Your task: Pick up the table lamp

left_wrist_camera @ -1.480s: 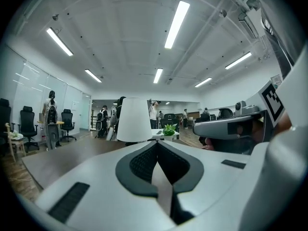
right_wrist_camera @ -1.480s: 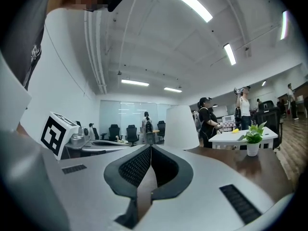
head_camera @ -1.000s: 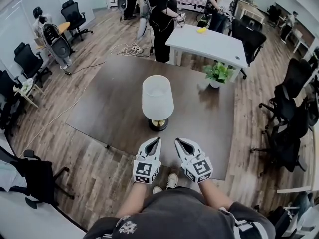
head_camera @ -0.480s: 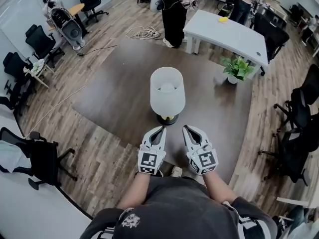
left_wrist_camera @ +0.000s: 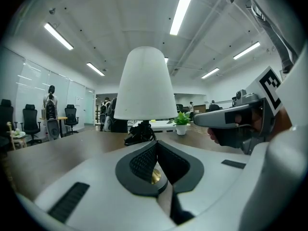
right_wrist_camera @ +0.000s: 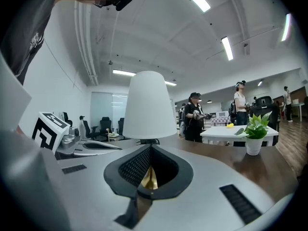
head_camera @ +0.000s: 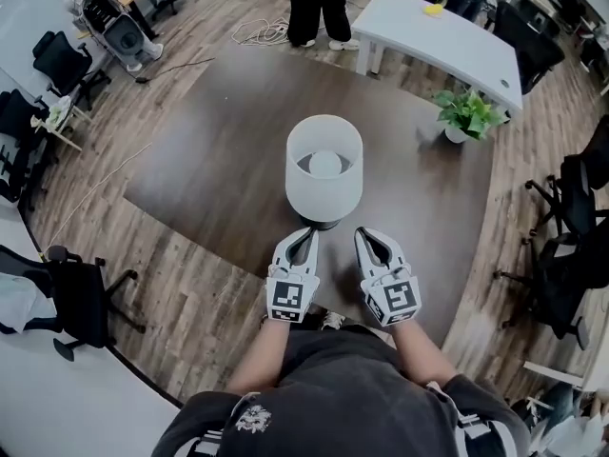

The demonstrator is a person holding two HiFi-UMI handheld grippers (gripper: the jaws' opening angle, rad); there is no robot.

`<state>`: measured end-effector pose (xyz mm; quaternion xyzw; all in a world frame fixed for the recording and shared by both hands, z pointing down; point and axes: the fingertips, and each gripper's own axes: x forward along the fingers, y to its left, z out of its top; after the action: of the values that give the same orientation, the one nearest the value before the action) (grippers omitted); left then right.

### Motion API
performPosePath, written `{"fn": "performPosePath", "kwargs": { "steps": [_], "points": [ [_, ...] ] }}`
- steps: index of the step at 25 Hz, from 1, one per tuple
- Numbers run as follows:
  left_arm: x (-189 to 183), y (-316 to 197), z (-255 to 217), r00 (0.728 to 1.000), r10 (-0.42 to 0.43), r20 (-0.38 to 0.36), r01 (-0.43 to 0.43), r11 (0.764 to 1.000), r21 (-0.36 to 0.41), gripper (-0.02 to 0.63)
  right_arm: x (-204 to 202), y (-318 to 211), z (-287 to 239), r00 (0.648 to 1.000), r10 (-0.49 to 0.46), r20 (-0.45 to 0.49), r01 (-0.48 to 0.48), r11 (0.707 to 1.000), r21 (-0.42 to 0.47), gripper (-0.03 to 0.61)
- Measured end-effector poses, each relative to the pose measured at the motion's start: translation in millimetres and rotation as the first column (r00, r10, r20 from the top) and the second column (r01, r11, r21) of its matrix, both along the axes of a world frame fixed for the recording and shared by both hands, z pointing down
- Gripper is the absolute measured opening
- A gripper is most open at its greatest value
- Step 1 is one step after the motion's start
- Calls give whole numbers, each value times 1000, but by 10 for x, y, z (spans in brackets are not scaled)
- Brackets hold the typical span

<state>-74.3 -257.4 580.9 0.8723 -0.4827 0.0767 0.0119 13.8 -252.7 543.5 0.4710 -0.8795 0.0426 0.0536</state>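
Left tongs (head_camera: pixel 306 234), right tongs (head_camera: pixel 364 233) are closed, empty; only head view shows lamp bulb (head_camera: pixel 325 164).

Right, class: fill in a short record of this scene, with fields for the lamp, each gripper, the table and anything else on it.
lamp: white shade, upright on the table, not gripped
left gripper: jaws together, empty, pointing at the lamp's base
right gripper: jaws together, empty, beside the left one
table: dark brown wood
also on table: potted plant, far right corner
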Motion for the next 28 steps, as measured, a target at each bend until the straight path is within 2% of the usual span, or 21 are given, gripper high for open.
{"fn": "performPosePath", "kwargs": {
  "steps": [7,11,17,22,28],
  "points": [
    [-69,-205,315,999,-27,-20,25,998,-55,8,-6,-156,184,1000,25,-13,-25,999,-40,26],
    [-92,-290,351,998,-15,-67,12,999,-46,16,-39,-220,251,999,28,-17,-29,998,-47,26],
    [0,-493,406,993,2,-114,-9,998,-56,176,-23,-288,302,999,31,-20,-32,998,-59,26],
    [64,-691,459,994,2,-107,-9,998,-65,232,2,-339,317,999,33,-28,-34,998,-61,26],
    [144,-863,526,997,22,-71,-27,997,-67,249,20,-447,415,998,60,-31,-62,996,-69,26]
  ]
}}
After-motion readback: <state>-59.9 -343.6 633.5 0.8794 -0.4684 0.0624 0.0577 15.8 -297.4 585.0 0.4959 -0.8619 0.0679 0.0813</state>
